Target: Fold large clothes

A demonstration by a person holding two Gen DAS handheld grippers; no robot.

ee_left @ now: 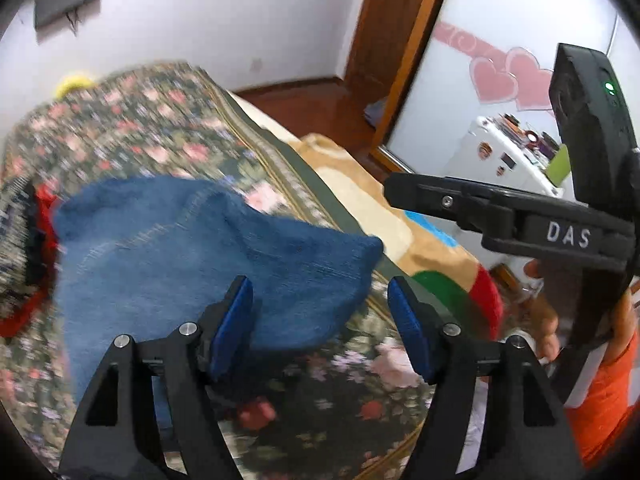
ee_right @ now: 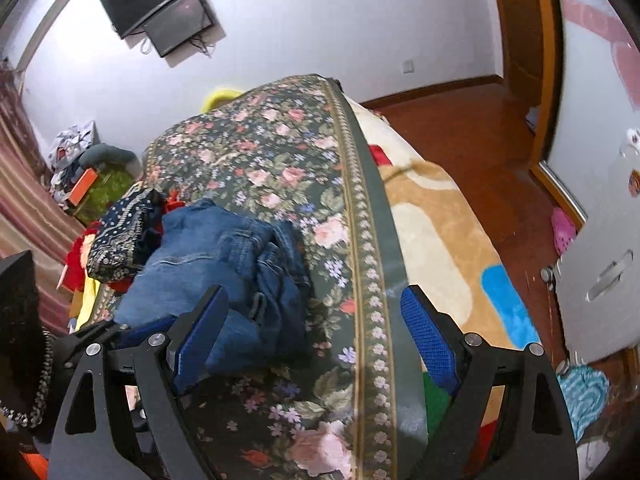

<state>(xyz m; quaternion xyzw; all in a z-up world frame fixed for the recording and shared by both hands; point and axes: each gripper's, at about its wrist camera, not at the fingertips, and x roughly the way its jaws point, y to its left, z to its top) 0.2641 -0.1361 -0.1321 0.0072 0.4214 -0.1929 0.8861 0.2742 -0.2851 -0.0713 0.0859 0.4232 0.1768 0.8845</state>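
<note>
A pair of blue jeans (ee_left: 192, 256) lies folded in a bundle on the floral bedspread (ee_left: 132, 136). In the right wrist view the jeans (ee_right: 224, 276) show as a thick folded stack. My left gripper (ee_left: 320, 324) is open and empty, hovering just above the near edge of the jeans. My right gripper (ee_right: 312, 336) is open and empty, above the bedspread (ee_right: 280, 160) to the right of the jeans. The right gripper also shows in the left wrist view (ee_left: 400, 190), off to the right of the jeans.
A pile of other clothes, dark patterned (ee_right: 120, 232) and red, lies left of the jeans. A tan blanket (ee_right: 440, 232) hangs off the bed's right side above the wood floor (ee_right: 472, 136). A white cabinet (ee_right: 600, 240) stands right. A yellow object (ee_right: 220, 96) is at the far end.
</note>
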